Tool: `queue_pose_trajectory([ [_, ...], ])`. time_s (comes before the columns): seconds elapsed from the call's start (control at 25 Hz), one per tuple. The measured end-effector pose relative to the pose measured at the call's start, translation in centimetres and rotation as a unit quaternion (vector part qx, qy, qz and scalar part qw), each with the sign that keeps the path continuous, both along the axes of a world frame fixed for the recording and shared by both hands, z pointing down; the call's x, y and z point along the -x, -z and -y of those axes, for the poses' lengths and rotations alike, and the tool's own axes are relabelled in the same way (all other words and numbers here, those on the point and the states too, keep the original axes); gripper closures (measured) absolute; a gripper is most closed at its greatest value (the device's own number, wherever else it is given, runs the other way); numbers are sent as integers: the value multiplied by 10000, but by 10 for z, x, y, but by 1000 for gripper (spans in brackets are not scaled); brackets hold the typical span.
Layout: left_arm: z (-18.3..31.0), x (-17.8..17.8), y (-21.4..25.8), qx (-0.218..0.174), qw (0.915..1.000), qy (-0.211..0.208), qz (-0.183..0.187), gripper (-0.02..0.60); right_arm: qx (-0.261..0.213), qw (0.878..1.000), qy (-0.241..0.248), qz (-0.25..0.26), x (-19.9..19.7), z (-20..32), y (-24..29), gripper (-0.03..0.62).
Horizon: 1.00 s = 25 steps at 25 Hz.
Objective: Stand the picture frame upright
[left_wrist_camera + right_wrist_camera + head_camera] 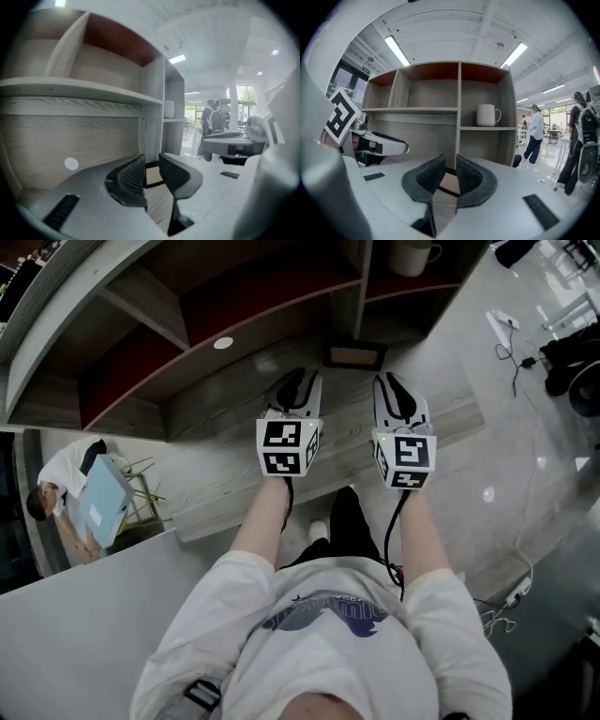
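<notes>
The picture frame (354,356), dark-edged with a tan middle, lies flat on the wooden counter (234,474) at the foot of the shelf divider. My left gripper (300,381) hovers just left of and short of it, jaws apart with nothing between them. My right gripper (392,382) hovers just right of it, jaws set narrower, also bare. In the left gripper view the frame (152,176) shows beyond the left gripper (152,164). In the right gripper view the frame (449,183) shows through the narrow gap of the right gripper (451,164).
The shelf unit (459,93) rises behind the frame, and a white mug (487,115) stands in its upper right bay. A white round sticker (71,163) marks the back panel. People stand in the room at right (533,133). Cables (520,362) lie on the floor.
</notes>
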<state>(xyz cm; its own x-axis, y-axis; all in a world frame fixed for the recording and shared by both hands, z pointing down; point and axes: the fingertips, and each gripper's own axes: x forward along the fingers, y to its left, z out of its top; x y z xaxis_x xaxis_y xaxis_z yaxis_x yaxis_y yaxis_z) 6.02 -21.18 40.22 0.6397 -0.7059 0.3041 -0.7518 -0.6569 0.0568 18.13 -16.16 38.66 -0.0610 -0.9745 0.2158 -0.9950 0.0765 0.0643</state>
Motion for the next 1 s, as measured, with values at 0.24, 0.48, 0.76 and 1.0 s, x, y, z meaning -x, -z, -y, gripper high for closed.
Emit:
queue_pose_trajectory([
  [0.24, -28, 17, 52, -501, 9982, 156, -295, 563, -169, 9995, -155, 199, 8, -27, 39, 590],
  [0.48, -57, 35, 90, -751, 9941, 289, -731, 574, -423, 9977, -239, 471, 23, -56, 81, 596],
  [0.76, -68, 44, 122, -988, 9897, 352, -975, 574, -528, 9973, -385, 322, 36, -71, 106, 597],
  [1.0, -67, 50, 129, -1027, 9893, 362, -970, 574, -574, 9967, -530, 235, 30, -76, 110, 597],
])
